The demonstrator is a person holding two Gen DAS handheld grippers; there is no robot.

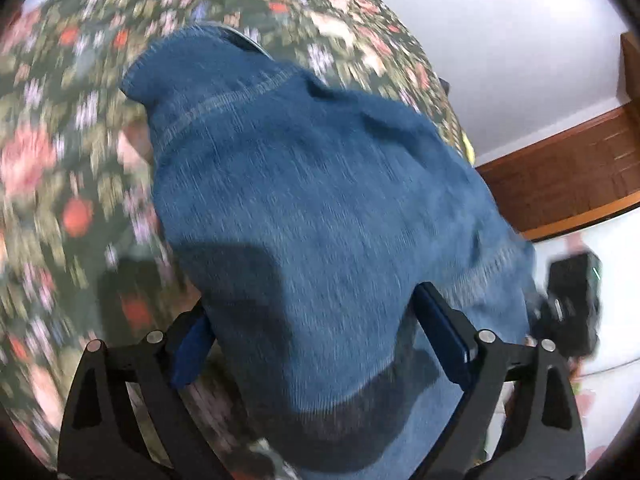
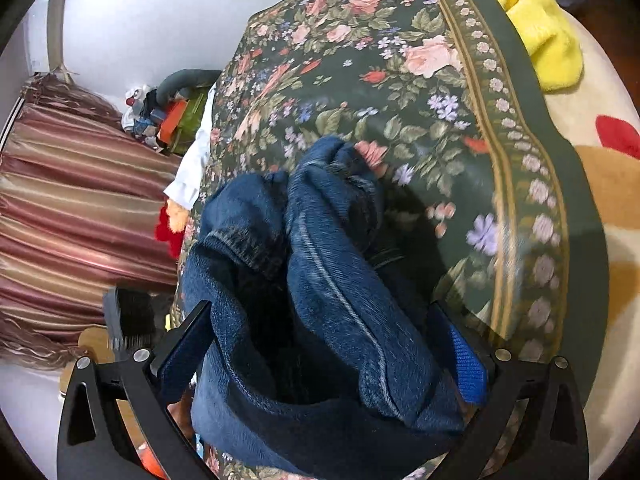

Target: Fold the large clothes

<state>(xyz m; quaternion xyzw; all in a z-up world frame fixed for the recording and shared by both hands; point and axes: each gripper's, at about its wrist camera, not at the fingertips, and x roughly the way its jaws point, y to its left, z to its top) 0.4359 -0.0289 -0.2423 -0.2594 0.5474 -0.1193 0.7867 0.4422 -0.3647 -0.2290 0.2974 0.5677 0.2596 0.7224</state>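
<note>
Left gripper (image 1: 312,340) jaws spread wide, jeans (image 1: 320,200) bulging between them, running toward twelve o'clock over the floral bedspread (image 1: 60,160). Right gripper (image 2: 320,344) jaws wide too, bunched denim filling the gap; grip unclear. Yellow plush (image 2: 540,32) at one o'clock.

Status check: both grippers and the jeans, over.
Left gripper wide, jeans between. Right gripper wide around bunched denim; grip unclear. Floral bedspread beneath; nothing blocking.
</note>
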